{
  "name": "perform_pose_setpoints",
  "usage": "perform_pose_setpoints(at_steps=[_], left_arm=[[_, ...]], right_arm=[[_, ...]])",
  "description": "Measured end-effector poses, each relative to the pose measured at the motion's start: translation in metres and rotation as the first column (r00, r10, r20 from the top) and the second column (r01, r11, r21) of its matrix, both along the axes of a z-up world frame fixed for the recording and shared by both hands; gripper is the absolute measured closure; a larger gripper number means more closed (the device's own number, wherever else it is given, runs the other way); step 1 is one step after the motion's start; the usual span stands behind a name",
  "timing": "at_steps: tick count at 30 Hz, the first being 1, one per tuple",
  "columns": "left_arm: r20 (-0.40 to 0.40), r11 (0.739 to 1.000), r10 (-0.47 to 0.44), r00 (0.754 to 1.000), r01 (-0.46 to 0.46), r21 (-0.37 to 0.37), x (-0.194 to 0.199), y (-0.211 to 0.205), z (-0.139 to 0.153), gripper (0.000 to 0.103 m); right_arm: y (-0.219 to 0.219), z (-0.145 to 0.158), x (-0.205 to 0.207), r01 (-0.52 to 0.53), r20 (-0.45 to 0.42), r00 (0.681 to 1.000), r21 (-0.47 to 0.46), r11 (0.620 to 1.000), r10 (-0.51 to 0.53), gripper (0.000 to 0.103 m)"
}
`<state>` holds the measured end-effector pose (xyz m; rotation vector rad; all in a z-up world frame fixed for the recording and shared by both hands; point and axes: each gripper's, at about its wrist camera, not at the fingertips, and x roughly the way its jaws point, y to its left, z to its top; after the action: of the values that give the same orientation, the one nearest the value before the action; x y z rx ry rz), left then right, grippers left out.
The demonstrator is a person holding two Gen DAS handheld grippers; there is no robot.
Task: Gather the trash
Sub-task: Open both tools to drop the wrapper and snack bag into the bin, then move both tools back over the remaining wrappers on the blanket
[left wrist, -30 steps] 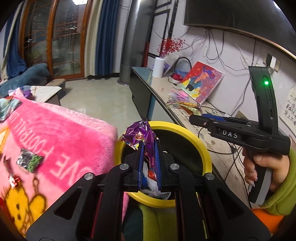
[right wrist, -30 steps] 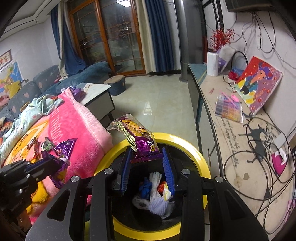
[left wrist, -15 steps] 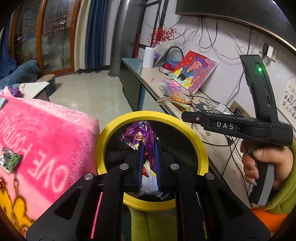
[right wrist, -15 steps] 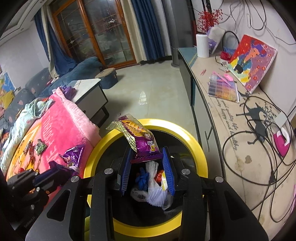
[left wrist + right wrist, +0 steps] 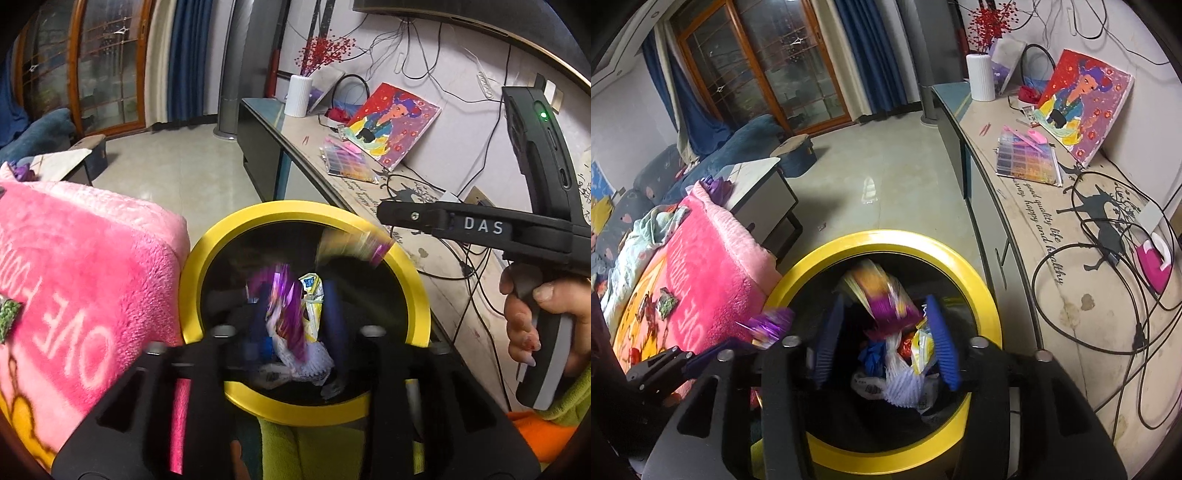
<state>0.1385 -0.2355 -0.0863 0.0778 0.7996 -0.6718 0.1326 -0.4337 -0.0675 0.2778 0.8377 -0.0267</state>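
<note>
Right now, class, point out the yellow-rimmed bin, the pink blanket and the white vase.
yellow-rimmed bin (image 5: 986,291): right wrist view, right side of rim.
pink blanket (image 5: 92,266): left wrist view, fleecy top.
white vase (image 5: 980,77): right wrist view, ribbed body.

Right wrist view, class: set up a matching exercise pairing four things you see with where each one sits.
Things:
1. white vase
2. pink blanket
3. snack bag
4. bright painting

Places:
A. leaning against the wall at the back of the counter
B. between the right gripper's opening jaws, over the yellow-rimmed bin
C. left of the bin
D. standing at the counter's far end

Pairs: 1-D, 2-C, 3-B, 4-A
</note>
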Motion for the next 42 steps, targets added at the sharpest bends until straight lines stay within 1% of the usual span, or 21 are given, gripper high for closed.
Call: perform_pose_setpoints(at_steps=[1, 2, 3, 4, 5, 6, 7, 12, 16, 17, 18, 22, 26, 34, 42], left_arm=[[-0.006, 1.0, 0.006, 1.0, -0.006, -0.005, 0.0, 0.002, 0.0, 0.057], [-0.01, 1.0, 0.011, 1.0, -0.011, -0.008, 0.0, 0.003, 0.0, 0.055], [-0.01, 1.0, 0.019, 1.0, -0.019, -0.01, 0.0, 0.006, 0.001, 0.048], [-0.009, 1.0, 0.025, 1.0, -0.025, -0.011, 0.0, 0.007, 0.002, 0.038], [-0.012, 0.999, 0.035, 0.999, -0.035, -0.016, 0.001, 0.01, 0.003, 0.032], [-0.018, 0.999, 0.04, 0.999, -0.041, -0.024, 0.001, 0.012, 0.004, 0.02], [-0.024, 0.998, 0.051, 0.998, -0.051, -0.038, 0.002, 0.016, 0.006, 0.011], [-0.012, 0.992, 0.108, 0.994, -0.108, -0.065, -0.001, 0.031, 0.019, 0.011], [0.029, 0.985, 0.161, 0.987, -0.158, -0.073, -0.005, 0.045, 0.032, 0.011], [0.035, 0.983, 0.171, 0.985, -0.168, -0.076, -0.005, 0.047, 0.034, 0.011], [0.043, 0.98, 0.184, 0.982, -0.18, -0.079, -0.006, 0.05, 0.037, 0.011], [0.068, 0.97, 0.234, 0.97, -0.228, -0.087, -0.01, 0.067, 0.047, 0.011], [0.073, 0.959, 0.27, 0.96, -0.262, -0.104, -0.012, 0.083, 0.051, 0.011], [0.088, 0.934, 0.345, 0.935, -0.331, -0.136, -0.016, 0.114, 0.063, 0.011], [0.107, 0.894, 0.439, 0.892, -0.42, -0.157, -0.021, 0.152, 0.072, 0.011]], right_arm=[[-0.001, 0.0, 0.0, 0.003, -0.001, 1.0, 0.001, 1.0, -0.003, 0.056], [-0.002, 0.0, 0.0, 0.008, -0.001, 1.0, 0.002, 1.0, -0.008, 0.054], [-0.002, 0.0, 0.0, 0.011, 0.001, 1.0, 0.003, 1.0, -0.011, 0.052], [-0.002, 0.001, -0.001, 0.014, 0.004, 1.0, 0.0, 1.0, -0.014, 0.051], [-0.002, 0.002, -0.001, 0.015, 0.007, 1.0, -0.005, 1.0, -0.015, 0.051], [-0.001, 0.003, -0.001, 0.015, 0.013, 1.0, -0.011, 1.0, -0.015, 0.049], [0.0, 0.005, -0.002, 0.016, 0.021, 1.0, -0.016, 1.0, -0.016, 0.047], [0.004, 0.013, -0.006, 0.026, 0.059, 0.998, -0.044, 0.999, -0.023, 0.032], [0.011, 0.019, -0.01, 0.024, 0.09, 0.996, -0.062, 0.998, -0.018, 0.029], [0.013, 0.021, -0.011, 0.025, 0.099, 0.995, -0.066, 0.997, -0.018, 0.023], [0.015, 0.023, -0.013, 0.026, 0.109, 0.994, -0.071, 0.997, -0.018, 0.022], [0.026, 0.033, -0.018, 0.007, 0.153, 0.988, -0.083, 0.997, 0.006, 0.022], [0.036, 0.041, -0.024, -0.007, 0.193, 0.981, -0.093, 0.996, 0.025, 0.016], [0.059, 0.054, -0.033, -0.054, 0.256, 0.963, -0.099, 0.994, 0.078, 0.015], [0.086, 0.066, -0.041, -0.114, 0.315, 0.938, -0.12, 0.986, 0.147, 0.014]])
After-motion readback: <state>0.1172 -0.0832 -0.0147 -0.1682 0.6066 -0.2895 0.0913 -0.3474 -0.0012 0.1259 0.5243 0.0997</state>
